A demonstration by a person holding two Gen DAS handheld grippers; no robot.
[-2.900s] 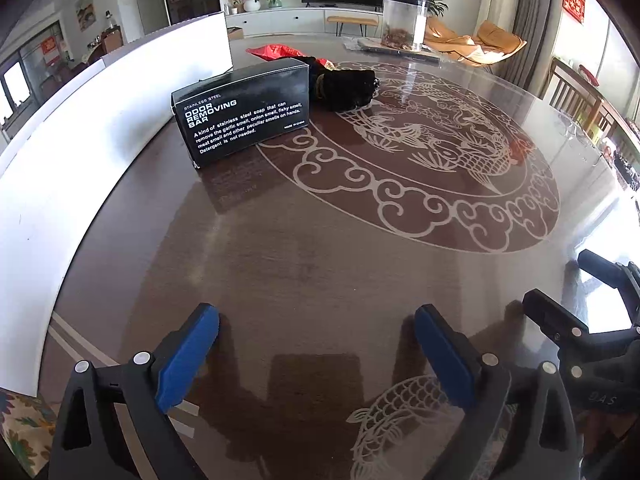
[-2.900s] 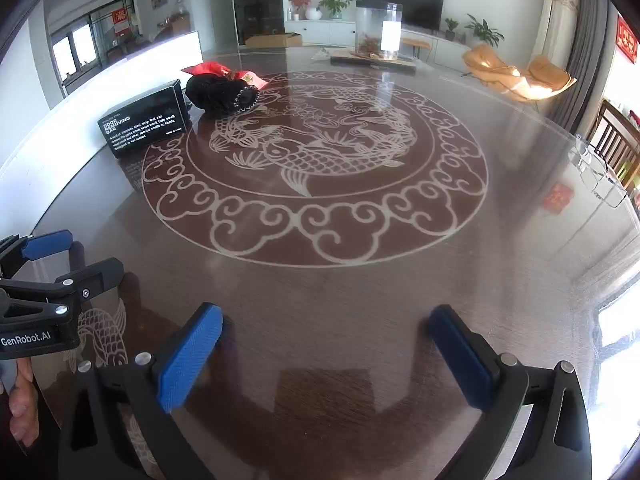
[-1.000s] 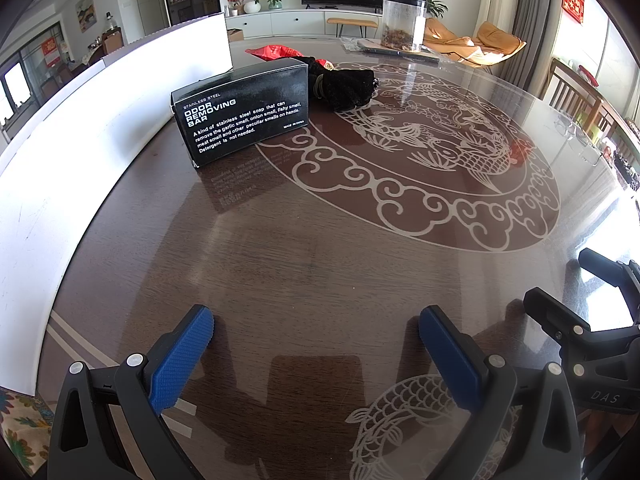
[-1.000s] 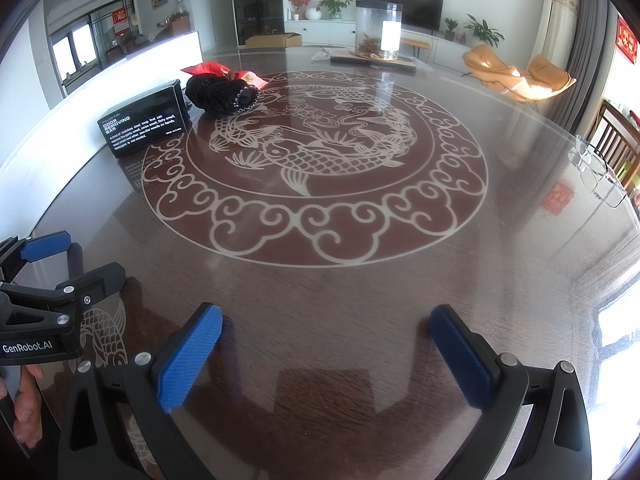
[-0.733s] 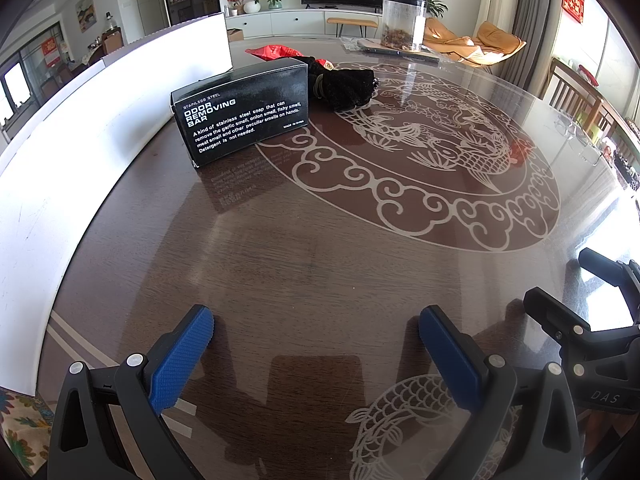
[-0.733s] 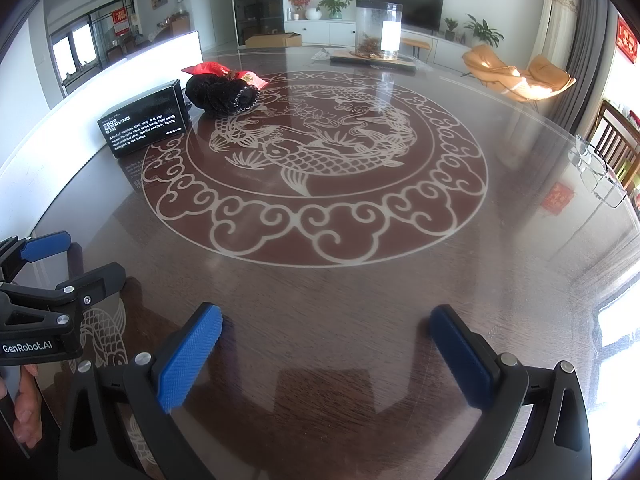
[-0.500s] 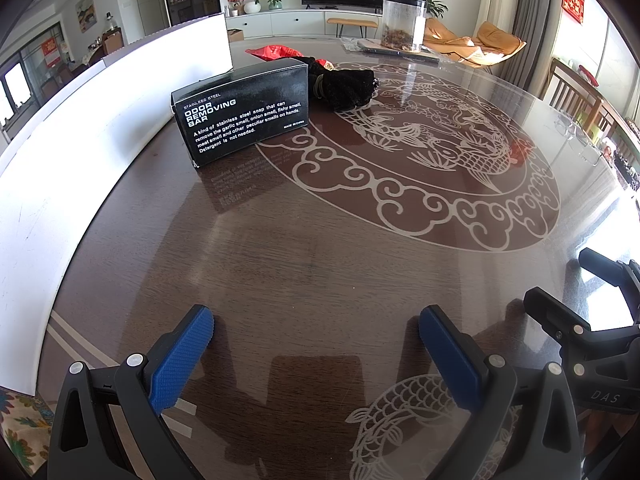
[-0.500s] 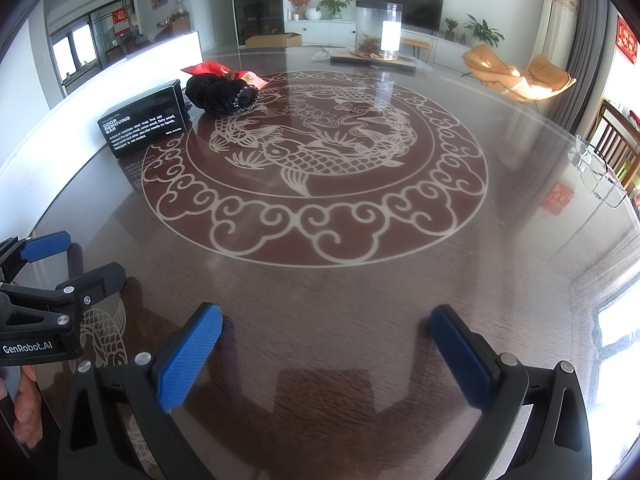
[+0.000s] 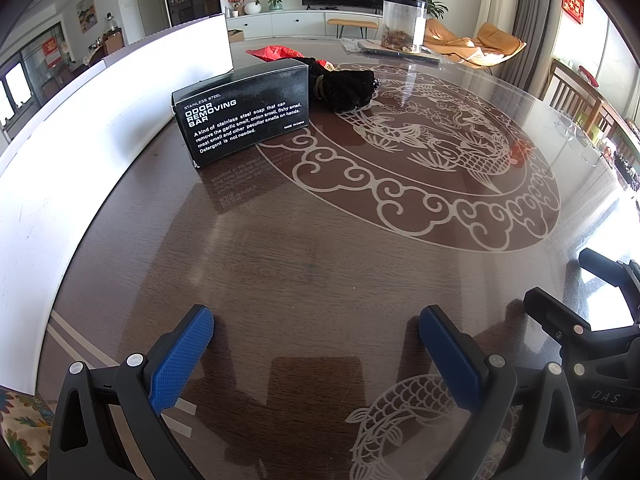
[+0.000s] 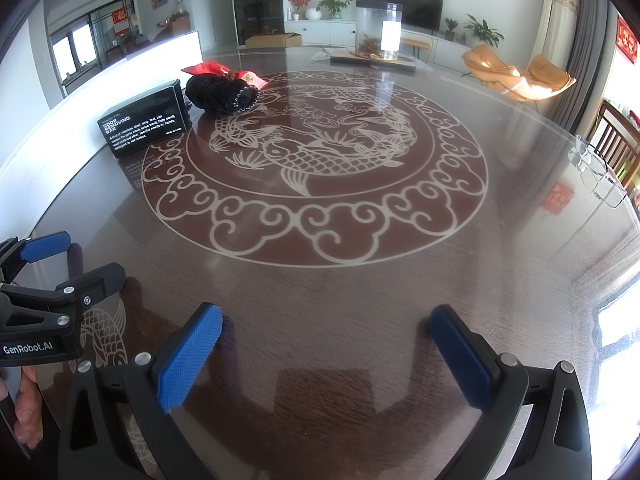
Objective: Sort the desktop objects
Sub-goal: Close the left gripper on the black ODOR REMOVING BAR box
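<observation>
Left tongs (image 9: 316, 344), right tongs (image 10: 326, 344): ribbed blue pads, spread apart, empty, over glossy table (image 9: 320, 240). Far ahead-left: rectangular black odor-removing-bar box (image 9: 244, 114); beyond it, fuzzy black pouch (image 9: 346, 88).

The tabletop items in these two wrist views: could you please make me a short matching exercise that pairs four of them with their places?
Things:
1. black box
2. black pouch
3. red packet
4. clear jar

Places:
A. at the far end of the table, standing on a flat board
B. partly behind the pouch
C. beside the white board along the left edge
D. just right of the box, on the pattern's rim

Pairs: 1-C, 2-D, 3-B, 4-A
</observation>
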